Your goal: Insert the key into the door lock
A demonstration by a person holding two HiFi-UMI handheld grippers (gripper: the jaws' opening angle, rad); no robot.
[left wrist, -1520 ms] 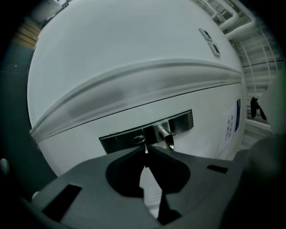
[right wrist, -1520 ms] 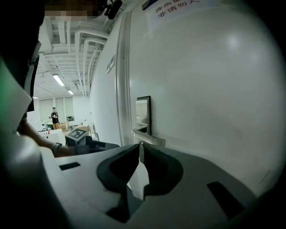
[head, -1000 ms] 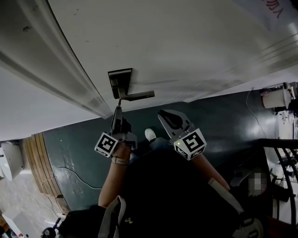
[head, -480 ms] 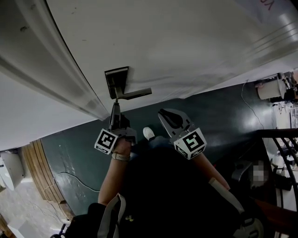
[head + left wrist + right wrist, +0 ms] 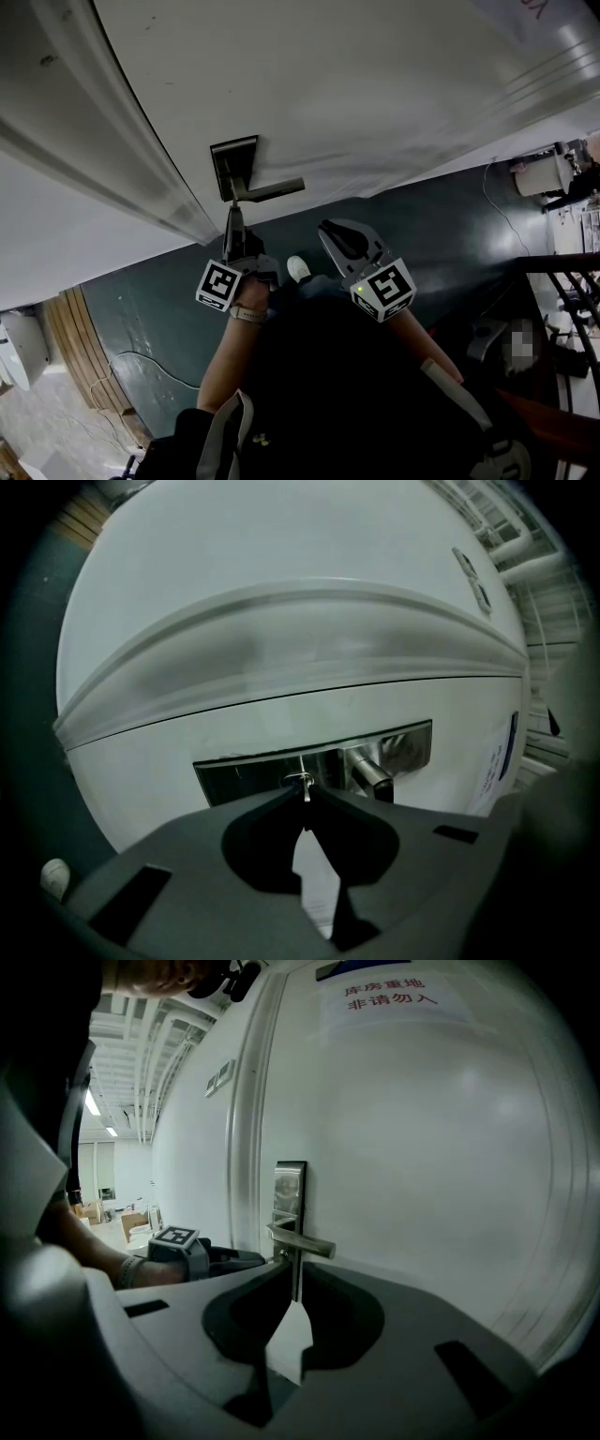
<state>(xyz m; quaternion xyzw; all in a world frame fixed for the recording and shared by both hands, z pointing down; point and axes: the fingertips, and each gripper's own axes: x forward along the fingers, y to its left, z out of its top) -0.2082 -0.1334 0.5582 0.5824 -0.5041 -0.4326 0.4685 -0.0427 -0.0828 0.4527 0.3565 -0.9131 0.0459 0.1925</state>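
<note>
A dark metal lock plate (image 5: pixel 234 161) with a lever handle (image 5: pixel 274 190) sits on the white door (image 5: pixel 375 84). My left gripper (image 5: pixel 234 217) points at the plate just below the lever, shut on a small silver key (image 5: pixel 304 783). In the left gripper view the key's tip is right at the plate (image 5: pixel 253 772), beside the handle's stem (image 5: pixel 371 772); how deep it sits cannot be told. My right gripper (image 5: pixel 339 236) hangs a little to the right of and below the handle, shut and holding nothing. Its own view shows the plate (image 5: pixel 290 1190), the lever (image 5: pixel 302 1241) and the left gripper's marker cube (image 5: pixel 178 1238).
The door frame (image 5: pixel 94 150) runs along the left. Below lies a dark green floor (image 5: pixel 450 244) with a white shoe (image 5: pixel 300 270), a thin cable (image 5: pixel 141 349) and wooden slats (image 5: pixel 80 328). A black railing (image 5: pixel 567 309) stands at the right. A red-print notice (image 5: pixel 384 996) hangs high on the door.
My left gripper has edged slightly up toward the lock plate with the key. The right gripper has stayed in place.
</note>
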